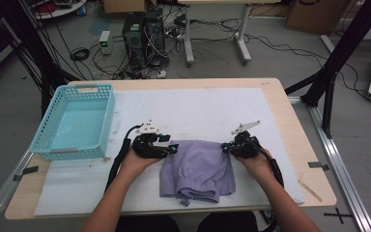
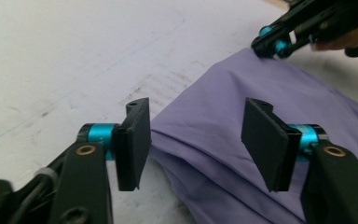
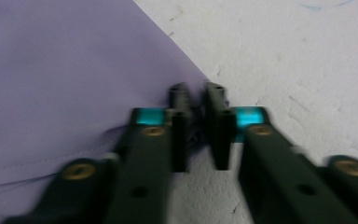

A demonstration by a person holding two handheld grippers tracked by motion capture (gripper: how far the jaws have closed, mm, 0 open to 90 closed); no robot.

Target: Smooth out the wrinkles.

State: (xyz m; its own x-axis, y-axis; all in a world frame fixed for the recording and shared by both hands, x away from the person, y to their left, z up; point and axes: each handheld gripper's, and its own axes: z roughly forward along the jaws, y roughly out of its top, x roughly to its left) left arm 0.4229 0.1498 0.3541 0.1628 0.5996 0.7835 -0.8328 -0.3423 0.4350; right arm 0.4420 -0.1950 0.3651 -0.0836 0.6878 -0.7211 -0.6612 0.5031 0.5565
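So the setup is a light wooden table (image 1: 290, 111) with a scuffed white mat (image 1: 198, 108) over most of it, sitting in a workshop with grey floor, computer towers (image 1: 142, 31) and loose cables behind. A turquoise plastic mesh basket (image 1: 107, 116) sits at the mat's left edge. The folded lilac fabric shorts (image 1: 198, 166) lie near the front edge, centre. The left gripper (image 2: 196, 140) has its jaws spread around the shorts' left corner, pads not pressing. The right gripper (image 3: 198, 126) is pinching the right corner, jaws nearly together. Plenty of bare mat beyond the shorts.
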